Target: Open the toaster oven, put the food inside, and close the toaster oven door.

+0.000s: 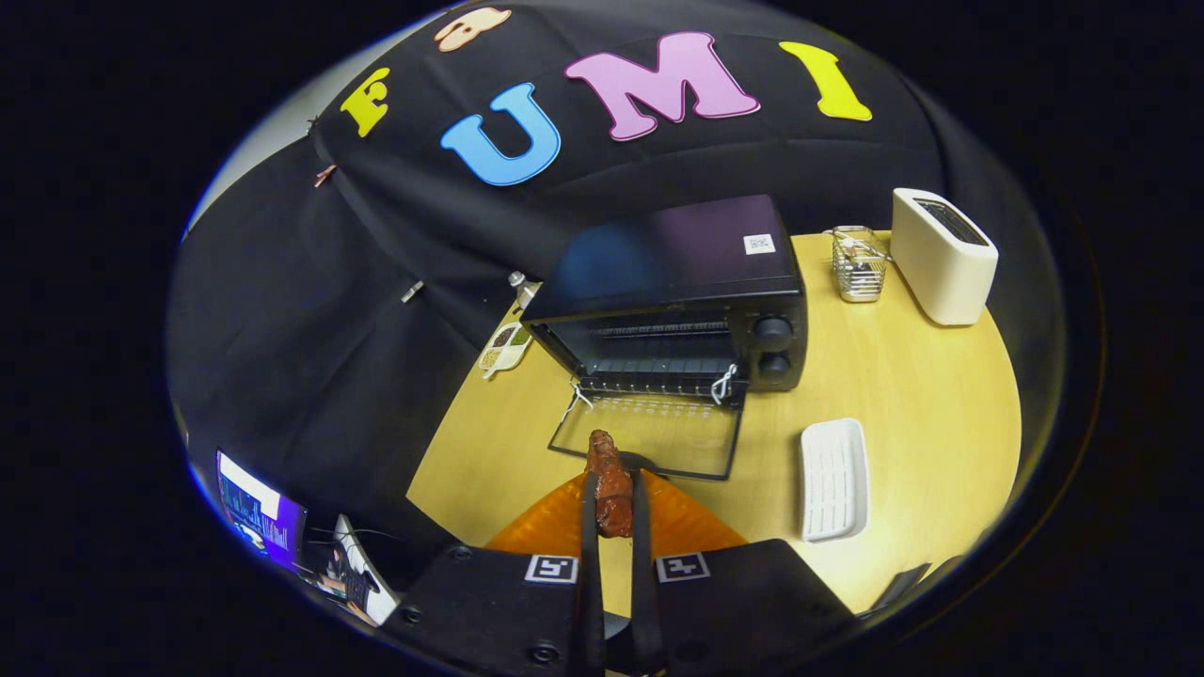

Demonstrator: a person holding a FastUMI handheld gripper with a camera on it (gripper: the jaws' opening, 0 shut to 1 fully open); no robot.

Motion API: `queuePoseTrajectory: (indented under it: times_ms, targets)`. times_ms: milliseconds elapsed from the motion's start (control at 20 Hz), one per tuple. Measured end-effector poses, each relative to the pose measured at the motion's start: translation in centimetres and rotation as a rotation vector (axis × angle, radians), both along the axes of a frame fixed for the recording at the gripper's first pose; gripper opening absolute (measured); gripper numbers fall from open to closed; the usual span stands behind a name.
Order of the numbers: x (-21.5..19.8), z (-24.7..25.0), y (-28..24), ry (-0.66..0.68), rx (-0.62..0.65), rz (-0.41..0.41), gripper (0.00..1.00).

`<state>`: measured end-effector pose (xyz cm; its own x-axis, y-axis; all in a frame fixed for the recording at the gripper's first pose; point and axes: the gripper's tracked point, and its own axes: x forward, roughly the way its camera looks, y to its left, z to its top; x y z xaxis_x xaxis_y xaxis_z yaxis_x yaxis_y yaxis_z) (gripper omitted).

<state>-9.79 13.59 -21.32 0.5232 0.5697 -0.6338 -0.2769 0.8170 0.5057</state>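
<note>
Tongs (613, 489) clamped on a reddish-brown piece of food (610, 481) — both fingers (589, 527) press its sides, and its tip pokes out past the fingertips. Food held up in the air above an orange plate (555, 527) at the near edge of the table (922, 395).

Toaster oven (677, 301), black, sits toward the far edge of the table, door (649, 434) dropped fully open and lying flat toward the tongs. Wire rack (658, 369) visible inside the open cavity; two knobs (773, 348) stacked on the oven's right side. A white tie on each upper corner of the door. Food is just short of the door's front edge, not inside the oven yet.

Right of the door — white ribbed tray (832, 478) lying flat on the table. Toward the far right corner: white slot toaster (943, 254), with a small metal wire basket (859, 263) just beside it. Left of the oven near the far edge, a small divided dish (506, 350) with seasonings. Off the table's near left side, a lit screen (259, 512).
</note>
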Motion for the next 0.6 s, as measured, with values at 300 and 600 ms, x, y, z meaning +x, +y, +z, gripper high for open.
queuePoseTrajectory:
  times_ms: [300,600]
  targets:
    - [2.6,-2.3,5.9,-0.054,0.028,-0.124,0.15]
    - [9.1,-5.8,9.0,-0.059,0.091,-0.277,0.15]
